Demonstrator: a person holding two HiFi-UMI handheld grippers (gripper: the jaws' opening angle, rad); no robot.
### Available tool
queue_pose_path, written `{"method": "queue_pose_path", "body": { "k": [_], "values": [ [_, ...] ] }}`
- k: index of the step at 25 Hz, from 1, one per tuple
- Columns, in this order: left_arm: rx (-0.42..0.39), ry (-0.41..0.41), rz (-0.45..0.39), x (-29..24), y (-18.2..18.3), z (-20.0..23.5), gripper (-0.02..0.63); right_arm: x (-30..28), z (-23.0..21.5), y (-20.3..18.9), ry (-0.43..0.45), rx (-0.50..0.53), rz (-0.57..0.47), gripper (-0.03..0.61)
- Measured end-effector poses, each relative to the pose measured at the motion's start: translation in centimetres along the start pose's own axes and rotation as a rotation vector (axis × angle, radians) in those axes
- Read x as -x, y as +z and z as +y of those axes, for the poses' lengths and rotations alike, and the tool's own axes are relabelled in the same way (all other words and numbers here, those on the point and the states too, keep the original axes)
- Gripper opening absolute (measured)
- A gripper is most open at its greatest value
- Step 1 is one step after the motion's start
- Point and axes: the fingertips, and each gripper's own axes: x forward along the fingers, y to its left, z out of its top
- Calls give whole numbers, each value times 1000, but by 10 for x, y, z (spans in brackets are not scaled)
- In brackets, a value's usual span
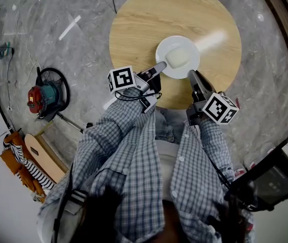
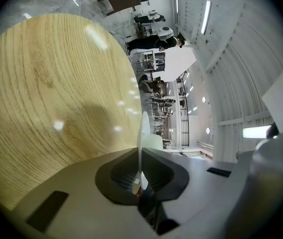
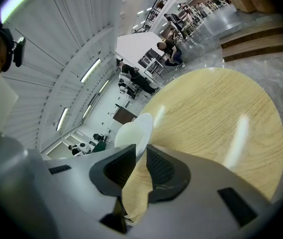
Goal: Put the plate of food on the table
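A white plate [image 1: 177, 57] with a pale mound of food [image 1: 179, 56] is over the near half of the round wooden table [image 1: 144, 14]. I cannot tell whether it rests on the wood. My left gripper [image 1: 160, 66] is shut on the plate's near-left rim. In the left gripper view that rim [image 2: 142, 128] shows edge-on, pinched between the jaws [image 2: 140, 156]. My right gripper [image 1: 191, 75] is at the near-right rim. In the right gripper view the plate [image 3: 134, 131] reaches in between the fingertips [image 3: 140, 151], and a gap shows between the pads.
On the marble floor to the left stands a red and teal machine [image 1: 37, 97] with a cable. A wooden board and striped cloth [image 1: 30, 161] lie at lower left, and a black device [image 1: 270, 178] at lower right. People and furniture show far behind the table [image 3: 216, 108].
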Motion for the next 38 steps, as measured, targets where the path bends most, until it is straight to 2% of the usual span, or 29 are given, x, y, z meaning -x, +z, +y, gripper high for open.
{"method": "queue_pose_path", "body": {
  "k": [23, 38],
  "values": [
    [30, 106, -3, -6, -6, 42, 18, -18, -36, -23, -78, -71, 86, 72],
    [25, 150, 23, -7, -7, 60, 18, -24, -47, -34, -123, -101, 96, 72]
  ]
}}
